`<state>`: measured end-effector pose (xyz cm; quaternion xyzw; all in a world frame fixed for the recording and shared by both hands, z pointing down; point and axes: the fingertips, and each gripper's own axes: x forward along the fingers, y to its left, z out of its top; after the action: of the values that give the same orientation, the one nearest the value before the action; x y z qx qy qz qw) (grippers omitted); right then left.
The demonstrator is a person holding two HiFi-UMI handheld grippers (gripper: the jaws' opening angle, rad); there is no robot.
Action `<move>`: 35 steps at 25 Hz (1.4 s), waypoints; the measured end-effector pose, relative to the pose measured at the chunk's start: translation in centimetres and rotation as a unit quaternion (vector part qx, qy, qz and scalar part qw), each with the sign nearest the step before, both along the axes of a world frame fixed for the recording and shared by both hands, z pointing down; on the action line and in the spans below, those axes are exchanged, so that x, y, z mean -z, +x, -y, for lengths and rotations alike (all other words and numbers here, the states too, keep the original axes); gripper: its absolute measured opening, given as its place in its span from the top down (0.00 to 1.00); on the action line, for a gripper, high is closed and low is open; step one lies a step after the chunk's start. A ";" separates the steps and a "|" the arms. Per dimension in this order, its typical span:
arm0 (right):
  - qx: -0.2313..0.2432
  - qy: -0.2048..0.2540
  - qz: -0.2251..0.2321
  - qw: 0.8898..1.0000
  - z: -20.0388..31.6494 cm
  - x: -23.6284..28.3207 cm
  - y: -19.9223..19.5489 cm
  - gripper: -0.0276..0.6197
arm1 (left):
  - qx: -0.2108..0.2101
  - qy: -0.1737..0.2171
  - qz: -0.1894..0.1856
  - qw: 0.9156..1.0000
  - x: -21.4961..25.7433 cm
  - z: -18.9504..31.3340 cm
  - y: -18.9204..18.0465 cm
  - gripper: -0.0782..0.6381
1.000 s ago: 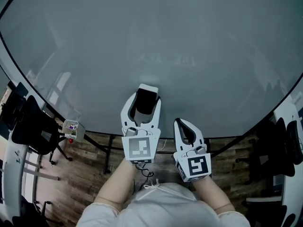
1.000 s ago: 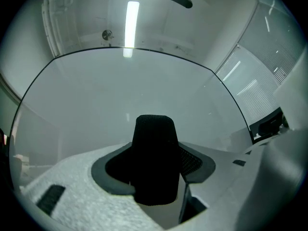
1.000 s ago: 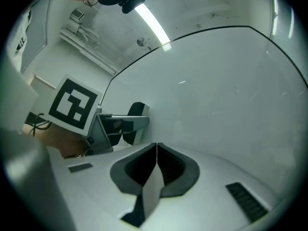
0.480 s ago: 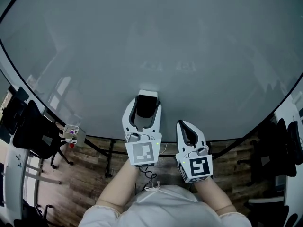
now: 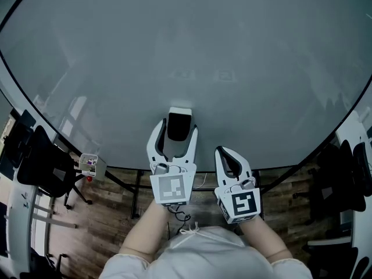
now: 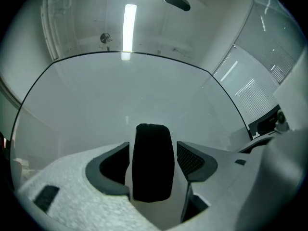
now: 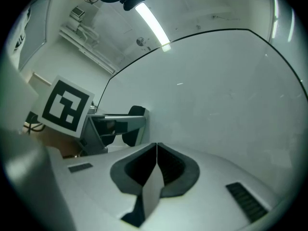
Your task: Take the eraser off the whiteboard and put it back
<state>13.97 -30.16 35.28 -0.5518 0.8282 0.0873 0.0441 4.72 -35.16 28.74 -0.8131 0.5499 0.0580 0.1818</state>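
- The left gripper [image 5: 176,127] has its jaws opening, and the eraser [image 6: 153,162] stands between them; the pads [image 6: 190,160] sit just beside the eraser's dark sides with thin gaps showing.
- The eraser is against the whiteboard [image 5: 186,51], low on it near the bottom edge, with its white end pointing up the board in the head view.
- The right gripper [image 5: 221,150] is just beside the left one, jaws pressed together with nothing in them, its tip at the board's lower edge.
- The whiteboard is a pale grey sheet with a thin dark rim, filling most of the head view and carrying faint reflections.
- Below the rim is a wooden plank floor [image 5: 110,208] with the dark legs of the board's stand [image 5: 136,193].
- Dark office chairs stand at the left [image 5: 38,161] and at the right [image 5: 343,179].
- A long ceiling light [image 6: 129,25] glows above the board in the left gripper view.
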 end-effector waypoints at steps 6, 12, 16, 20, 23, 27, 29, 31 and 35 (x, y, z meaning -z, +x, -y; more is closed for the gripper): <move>-0.003 -0.010 0.004 1.000 -1.3 -0.6 0.2 0.91 | 0.006 -0.012 -0.019 1.000 -0.5 -2.7 -0.6 0.53; -0.003 -0.008 0.013 1.000 -2.1 -1.0 -0.2 0.91 | 0.002 -0.044 -0.028 0.999 -2.7 -3.8 -0.9 0.70; -0.001 -0.015 0.011 1.000 -2.8 -1.6 0.0 0.91 | -0.002 -0.056 -0.038 0.998 -3.9 -5.2 -0.7 0.84; 0.001 -0.016 0.013 1.000 -3.7 -1.7 0.0 0.91 | -0.020 -0.079 -0.032 0.996 -5.4 -6.7 -0.2 0.87; -0.001 -0.020 0.014 1.000 -4.1 -2.1 0.0 0.91 | -0.026 -0.098 -0.019 0.995 -7.5 -7.3 0.1 0.87; -0.005 -0.035 0.005 0.999 -4.6 -3.2 0.0 0.91 | -0.035 -0.118 -0.005 0.992 -10.1 -8.2 0.7 0.87; -0.008 -0.037 0.003 0.999 -4.8 -3.4 0.0 0.92 | -0.038 -0.131 -0.013 0.991 -10.6 -8.6 1.0 0.87; -0.012 -0.038 -0.001 0.999 -4.8 -3.5 0.0 0.92 | -0.040 -0.131 -0.004 0.991 -11.0 -8.7 1.1 0.87; -0.010 -0.042 0.003 0.999 -5.0 -3.7 -0.2 0.92 | -0.037 -0.130 -0.007 0.991 -10.7 -8.9 0.9 0.87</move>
<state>13.79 -25.16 38.95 -0.5612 0.8257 0.0517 0.0226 5.63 -26.26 39.49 -0.8490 0.5239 -0.0019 0.0686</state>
